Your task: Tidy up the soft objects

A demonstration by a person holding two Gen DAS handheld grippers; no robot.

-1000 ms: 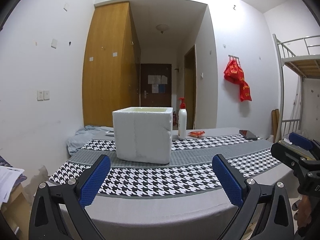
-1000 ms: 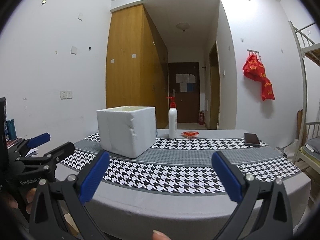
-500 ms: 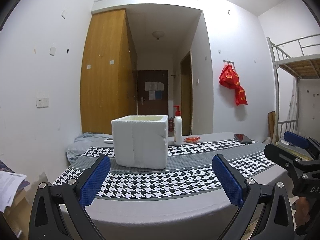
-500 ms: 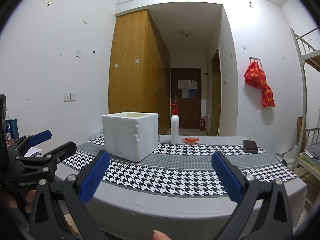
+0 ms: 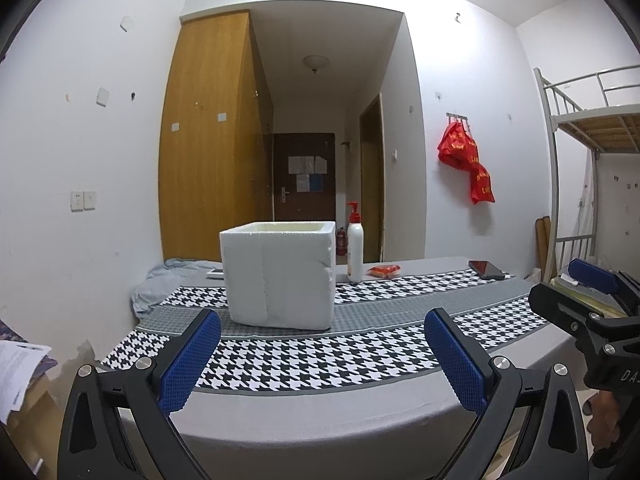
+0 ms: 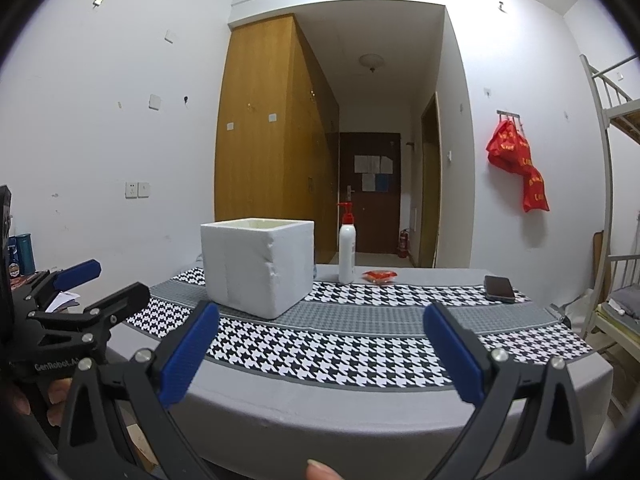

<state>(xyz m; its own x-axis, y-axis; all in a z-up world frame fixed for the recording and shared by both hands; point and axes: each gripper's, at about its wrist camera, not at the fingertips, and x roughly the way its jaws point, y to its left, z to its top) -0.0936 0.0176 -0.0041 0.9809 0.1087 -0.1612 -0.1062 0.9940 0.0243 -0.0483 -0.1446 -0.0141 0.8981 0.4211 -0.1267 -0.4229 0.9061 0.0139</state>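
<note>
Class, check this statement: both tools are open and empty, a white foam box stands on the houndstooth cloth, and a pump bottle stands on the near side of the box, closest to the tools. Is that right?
Not quite. The bottle stands beyond the box, toward the far edge, as the right wrist view shows. The rest holds: left tool and right tool are open and empty, and the box stands on the cloth.

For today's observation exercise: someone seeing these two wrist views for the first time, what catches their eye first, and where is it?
First, the white foam box, open-topped, standing on the houndstooth cloth toward the table's left. Next, the blue-padded left gripper and right gripper, both in the foreground with jaws wide apart, holding nothing. On the far right wall, bright red bags hang from a hook.
</note>
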